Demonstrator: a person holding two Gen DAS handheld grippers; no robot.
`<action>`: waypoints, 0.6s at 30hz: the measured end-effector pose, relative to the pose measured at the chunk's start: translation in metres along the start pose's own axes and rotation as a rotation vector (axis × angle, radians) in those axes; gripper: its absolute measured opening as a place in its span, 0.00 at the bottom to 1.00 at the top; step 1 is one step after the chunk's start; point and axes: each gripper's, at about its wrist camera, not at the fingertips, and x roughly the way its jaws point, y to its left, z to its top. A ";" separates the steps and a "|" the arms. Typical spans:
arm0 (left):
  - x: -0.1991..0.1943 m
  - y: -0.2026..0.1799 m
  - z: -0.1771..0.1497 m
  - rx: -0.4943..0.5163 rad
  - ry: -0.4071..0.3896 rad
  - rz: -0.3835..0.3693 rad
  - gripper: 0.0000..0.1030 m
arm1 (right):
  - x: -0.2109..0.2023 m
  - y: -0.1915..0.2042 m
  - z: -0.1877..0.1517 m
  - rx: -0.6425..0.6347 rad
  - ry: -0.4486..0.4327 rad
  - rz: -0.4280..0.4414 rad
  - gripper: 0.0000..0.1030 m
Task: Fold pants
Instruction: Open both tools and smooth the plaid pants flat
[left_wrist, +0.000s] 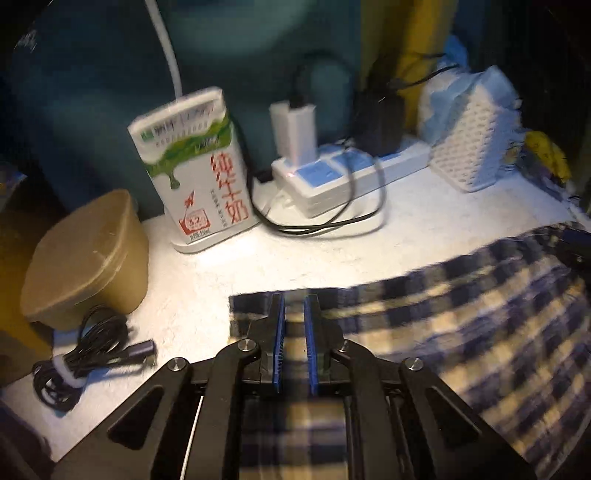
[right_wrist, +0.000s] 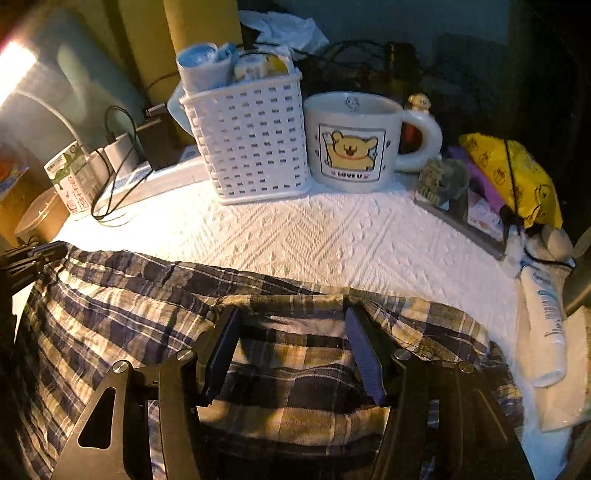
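left claw (left_wrist: 293, 314): nearly closed, pads close together over left corner of blue-and-cream plaid cotton pants (left_wrist: 461, 332), pinch unclear | right claw (right_wrist: 291, 328): half-wide, astride far hem | pants on white textured surface (right_wrist: 332, 236), directly under both claws, long axis claw-to-claw

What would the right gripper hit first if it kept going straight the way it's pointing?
Most likely the plaid pants: the right gripper points steeply down with cloth right under its open jaws. Past the cloth edge lies the white table cover; the mug stands farther on, though depth is unclear.

Left gripper (left_wrist: 294, 301) narrow (right gripper (right_wrist: 291, 317) wider).
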 end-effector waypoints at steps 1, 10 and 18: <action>-0.010 -0.006 -0.004 0.006 -0.007 -0.009 0.10 | -0.004 0.001 -0.001 -0.001 -0.010 -0.002 0.60; -0.079 -0.071 -0.068 0.092 0.000 -0.216 0.10 | -0.061 0.037 -0.033 -0.109 -0.048 0.072 0.71; -0.073 -0.105 -0.109 0.078 0.074 -0.265 0.10 | -0.051 0.049 -0.088 -0.157 0.045 0.101 0.71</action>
